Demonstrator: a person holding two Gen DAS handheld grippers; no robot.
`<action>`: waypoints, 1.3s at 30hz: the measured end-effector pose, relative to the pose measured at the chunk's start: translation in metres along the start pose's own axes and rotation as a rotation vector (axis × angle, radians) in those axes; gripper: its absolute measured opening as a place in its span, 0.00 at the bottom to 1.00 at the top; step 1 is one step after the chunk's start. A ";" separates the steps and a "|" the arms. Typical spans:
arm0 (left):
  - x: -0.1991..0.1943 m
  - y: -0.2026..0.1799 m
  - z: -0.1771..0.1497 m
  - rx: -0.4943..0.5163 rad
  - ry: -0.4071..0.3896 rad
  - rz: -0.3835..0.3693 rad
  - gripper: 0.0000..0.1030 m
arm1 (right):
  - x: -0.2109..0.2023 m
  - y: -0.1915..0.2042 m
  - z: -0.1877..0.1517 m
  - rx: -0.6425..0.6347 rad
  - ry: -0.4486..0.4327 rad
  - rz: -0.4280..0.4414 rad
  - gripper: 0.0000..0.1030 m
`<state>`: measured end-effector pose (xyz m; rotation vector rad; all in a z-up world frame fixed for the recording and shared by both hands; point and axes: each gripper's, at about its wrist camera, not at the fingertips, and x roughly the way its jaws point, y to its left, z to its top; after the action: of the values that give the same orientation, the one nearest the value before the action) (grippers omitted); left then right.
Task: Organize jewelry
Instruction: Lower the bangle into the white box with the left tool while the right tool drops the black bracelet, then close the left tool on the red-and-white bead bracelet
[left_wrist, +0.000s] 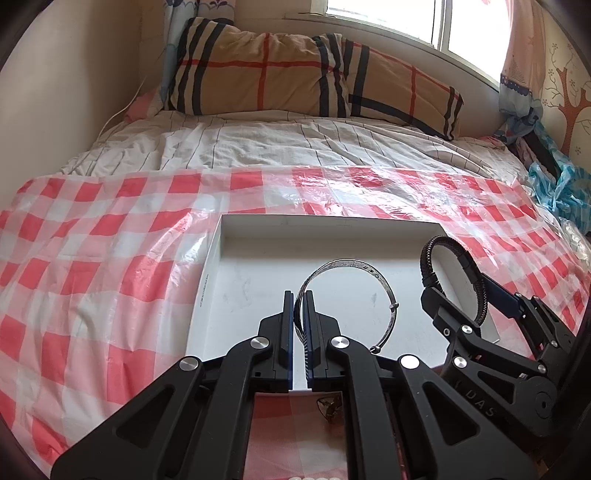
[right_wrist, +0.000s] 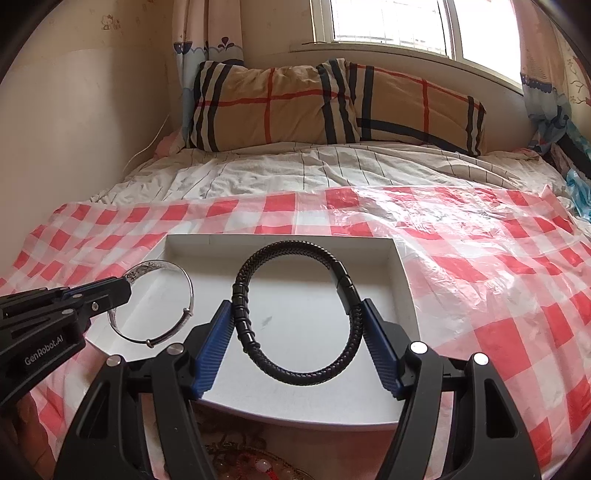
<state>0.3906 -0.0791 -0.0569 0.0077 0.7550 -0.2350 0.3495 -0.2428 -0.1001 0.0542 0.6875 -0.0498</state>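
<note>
Pinching the silver bangle (left_wrist: 351, 291) edge-on, my left gripper (left_wrist: 299, 306) has its jaws nearly together on the thin band; most of the hoop stands free to the right of the fingers, over the white tray (left_wrist: 229, 236). My right gripper (right_wrist: 295, 306) stands wide, blue pads pressed on either side of the black braided bracelet (right_wrist: 295, 314), the loop upright between them, metal clasp on its right side.

Left wrist view: only here do I see the bangle's band slotted between my fingers, and the bracelet from the side, at right of frame. Low centre, between the gripper's arms, a small brownish ornament (left_wrist: 328, 404) lies on the check sheet; what it is I cannot tell.

Right wrist view: only here does the bracelet's full circle show, plus the bangle as an open ring at left of frame, its small knobs visible. Bottom centre, beads and a gold-toned piece (right_wrist: 255, 465), blurred.

Tray: shallow, white, low rim, centre of both frames. Its floor is bare apart from faint scuffs; both pieces are held above it, whether touching the floor I cannot tell.

Outward: red-and-white checked plastic sheet (right_wrist: 498, 295) under the tray, striped bedding (right_wrist: 332, 166) beyond, plaid pillows (right_wrist: 332, 103) at upper centre, window (right_wrist: 388, 22) at top.
</note>
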 end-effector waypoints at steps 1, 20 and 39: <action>0.003 0.000 0.000 -0.001 0.005 0.001 0.04 | 0.002 -0.001 0.000 0.000 0.003 0.000 0.65; -0.015 0.033 -0.014 -0.031 0.075 0.056 0.33 | -0.028 -0.024 0.004 0.040 0.040 -0.001 0.73; -0.082 0.010 -0.116 0.282 0.170 -0.110 0.52 | -0.095 -0.033 -0.074 0.052 0.247 0.042 0.74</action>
<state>0.2560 -0.0416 -0.0866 0.2561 0.8876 -0.4488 0.2272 -0.2677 -0.0983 0.1266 0.9322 -0.0205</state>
